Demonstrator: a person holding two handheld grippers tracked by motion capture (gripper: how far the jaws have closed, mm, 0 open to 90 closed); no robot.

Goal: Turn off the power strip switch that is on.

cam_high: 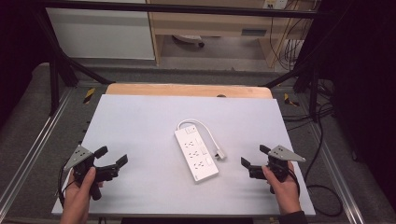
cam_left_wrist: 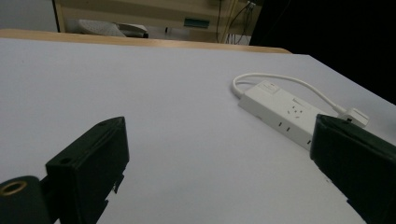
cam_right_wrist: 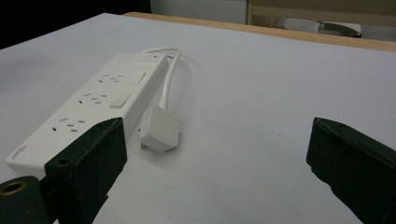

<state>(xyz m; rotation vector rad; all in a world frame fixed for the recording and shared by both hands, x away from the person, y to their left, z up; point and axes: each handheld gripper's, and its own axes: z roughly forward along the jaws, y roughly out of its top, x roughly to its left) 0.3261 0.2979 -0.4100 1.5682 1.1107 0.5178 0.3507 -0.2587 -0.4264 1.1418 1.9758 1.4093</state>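
1. A white power strip (cam_high: 196,154) lies flat on the white table (cam_high: 140,126), about midway between the two grippers and a little nearer the right one.
2. In the high view its long axis runs on a diagonal: the cord end points up and left, away from the person, and the plain end points down and right, toward the near edge.
3. Its socket face is up, with three socket groups in a row along its length and a switch at the far, cord end.
4. The white cord (cam_high: 205,128) leaves the far end, loops round and runs back down the strip's right side, roughly parallel to it.
5. The cord ends in a white plug (cam_high: 219,154), which lies on the table just beside the strip's right edge, about halfway along.
6. The left gripper (cam_high: 113,157) is held in a hand at the near left, well apart from the strip. Its jaws stand wide apart with nothing between them; in the left gripper view they frame bare table, with the strip (cam_left_wrist: 280,115) beyond the right jaw.
7. The right gripper (cam_high: 254,156) is held at the near right, near the strip's plain end but not touching it. Its jaws are spread wide and grip nothing; in the right gripper view the strip (cam_right_wrist: 88,105) lies behind the left jaw and the plug (cam_right_wrist: 159,129) just inside it.
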